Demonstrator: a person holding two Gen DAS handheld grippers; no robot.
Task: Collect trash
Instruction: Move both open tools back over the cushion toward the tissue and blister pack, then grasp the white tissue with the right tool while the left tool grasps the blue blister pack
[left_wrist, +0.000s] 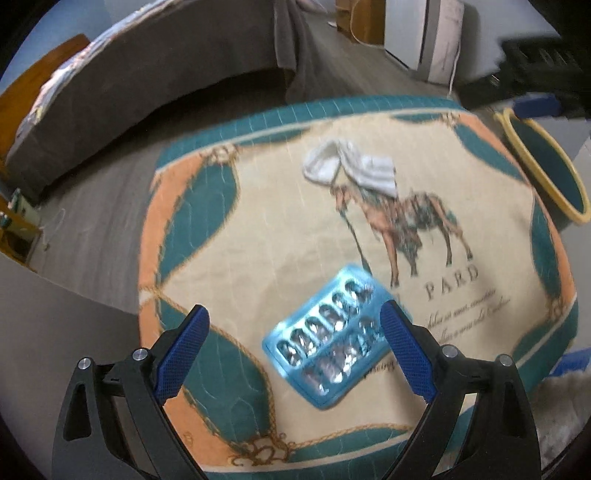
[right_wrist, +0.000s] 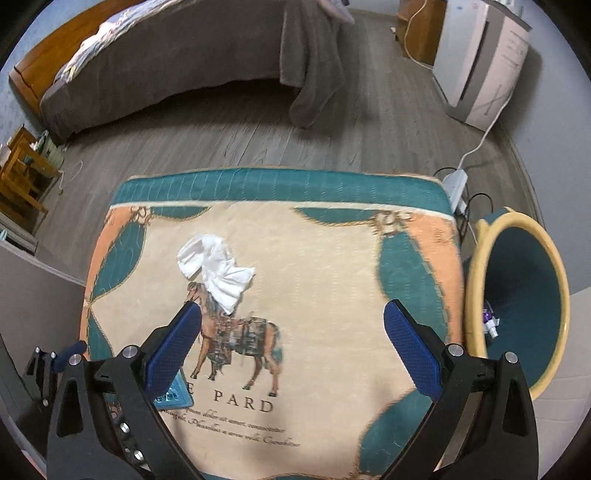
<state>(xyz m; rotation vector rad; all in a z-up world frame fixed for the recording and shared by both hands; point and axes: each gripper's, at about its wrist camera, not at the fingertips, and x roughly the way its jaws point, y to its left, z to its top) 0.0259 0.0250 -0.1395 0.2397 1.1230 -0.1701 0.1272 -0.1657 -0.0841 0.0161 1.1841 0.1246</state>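
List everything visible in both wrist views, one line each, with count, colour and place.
blister pack: one, light blue with silver foil, on the quilted mat between the left gripper's fingers
crumpled tissue: one, white, on the mat over the horse print
quilted mat: one, cream, teal and orange with a horse print, on the floor
trash bin: one, teal with a yellow rim, beside the mat's right edge, some small trash inside
bed: one, grey cover on a wooden frame, far side of the room
white appliance: one, by the far right wall
power strip: one, white, on the floor behind the mat
left gripper: one, black with blue pads, open
right gripper: one, black with blue pads, open, holding nothing
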